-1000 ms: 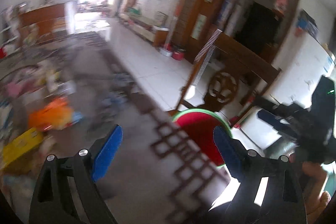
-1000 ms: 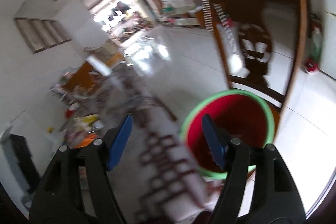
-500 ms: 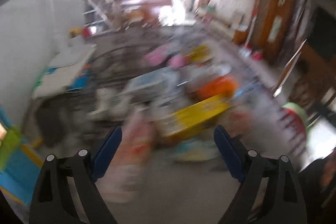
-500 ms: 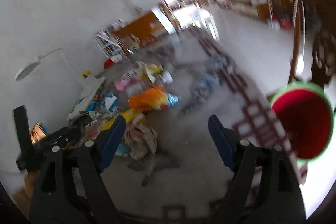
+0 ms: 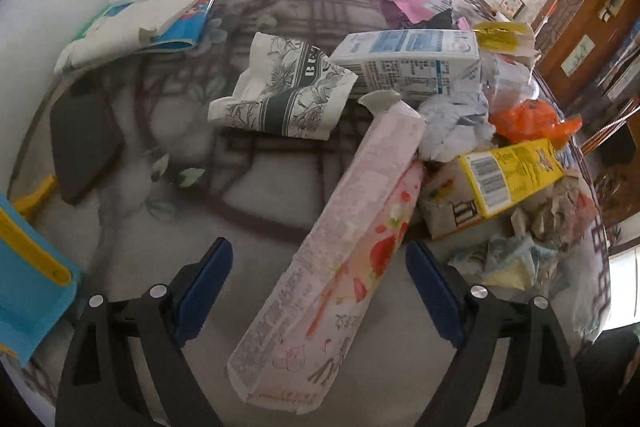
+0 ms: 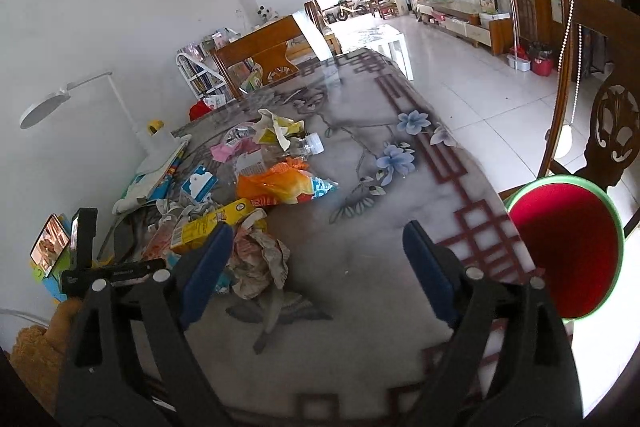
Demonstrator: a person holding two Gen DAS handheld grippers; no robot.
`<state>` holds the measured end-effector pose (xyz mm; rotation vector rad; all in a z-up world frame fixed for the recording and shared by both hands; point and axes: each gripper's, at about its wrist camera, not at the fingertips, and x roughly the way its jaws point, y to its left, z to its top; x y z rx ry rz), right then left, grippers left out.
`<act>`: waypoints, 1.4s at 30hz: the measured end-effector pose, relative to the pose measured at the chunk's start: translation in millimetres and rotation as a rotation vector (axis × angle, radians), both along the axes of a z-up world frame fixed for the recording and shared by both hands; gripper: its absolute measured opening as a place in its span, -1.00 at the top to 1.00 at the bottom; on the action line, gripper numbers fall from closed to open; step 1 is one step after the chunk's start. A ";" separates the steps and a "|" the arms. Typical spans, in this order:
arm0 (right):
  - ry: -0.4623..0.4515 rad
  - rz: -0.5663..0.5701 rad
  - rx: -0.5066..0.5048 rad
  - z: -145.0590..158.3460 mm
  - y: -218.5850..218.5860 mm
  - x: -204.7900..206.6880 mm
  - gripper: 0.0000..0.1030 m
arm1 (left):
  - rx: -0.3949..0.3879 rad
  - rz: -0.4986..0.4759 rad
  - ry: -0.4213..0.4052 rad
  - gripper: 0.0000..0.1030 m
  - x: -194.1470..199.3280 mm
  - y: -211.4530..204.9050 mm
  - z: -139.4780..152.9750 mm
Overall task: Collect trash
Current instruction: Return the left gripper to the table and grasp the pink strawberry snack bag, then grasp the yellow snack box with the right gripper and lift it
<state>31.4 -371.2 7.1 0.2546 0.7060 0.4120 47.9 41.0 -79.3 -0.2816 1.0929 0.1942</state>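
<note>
Left tool: the left tool points down at the worktop. Its blue pads are wide apart. The bottom end of a long pink carton lies between them, but the pads do not press on it.
Right tool: the right tool has just been opening and its blue pads now stand wide apart. Nothing is between them, only bare worktop.
Trash pile: the trash lies in a heap on the worktop. In the left view, the pink carton leans up into the heap. Beside it are a yellow box, an orange bag, a white and blue milk carton and a paper bag with drawn flowers.
Trash in the right view: the heap sits to the left of the right tool. An orange bag, a yellow box and crumpled paper show there.
Bin: a red bin with a green rim stands just past the right edge of the worktop, next to a wooden chair.
Person: a fuzzy yellow sleeve shows low on the left in the right view.
</note>
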 end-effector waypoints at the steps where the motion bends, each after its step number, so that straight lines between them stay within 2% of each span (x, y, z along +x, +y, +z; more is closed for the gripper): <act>1: -0.001 0.002 -0.002 -0.4 1.0 -0.3 -0.66 | 0.006 -0.004 0.000 -0.62 3.2 -1.1 -0.9; 3: -0.001 0.005 -0.001 -0.8 1.3 0.1 -0.67 | 0.010 -0.020 0.008 -0.62 7.0 -4.6 -4.8; 9: 0.021 0.003 0.039 -3.6 -1.2 2.9 -0.69 | 0.029 -0.052 0.050 -0.34 9.0 -19.8 -18.3; 10: 0.024 0.001 0.046 -3.8 -2.4 3.2 -0.69 | 0.042 -0.054 0.048 -0.22 8.2 -20.1 -18.3; 12: 0.029 0.000 0.052 -3.8 -3.6 3.3 -0.69 | 0.039 -0.054 0.044 -0.22 6.9 -20.8 -18.5; 19: 0.029 0.004 0.048 -4.1 -4.2 2.8 -0.71 | 0.015 -0.050 0.019 0.05 -9.3 -28.7 -14.0; 23: 0.030 0.003 0.047 -4.2 -3.7 2.8 -0.72 | -0.037 -0.022 -0.038 0.06 -22.6 -28.5 -5.7; 30: 0.032 0.008 0.012 -5.7 2.1 2.8 -0.73 | -0.065 0.005 -0.170 0.06 -48.9 -38.5 14.3; 36: 0.020 0.013 -0.103 -6.6 17.5 0.8 -0.73 | -0.028 0.003 -0.277 0.06 -55.8 -43.1 36.2; 39: 0.015 0.030 -0.173 -9.2 31.6 1.0 -0.73 | -0.052 0.019 -0.308 0.06 -56.7 -36.4 40.0; 42: 0.042 0.076 -0.163 -15.7 48.3 3.3 -0.73 | -0.079 0.043 -0.314 0.06 -56.4 -28.3 41.0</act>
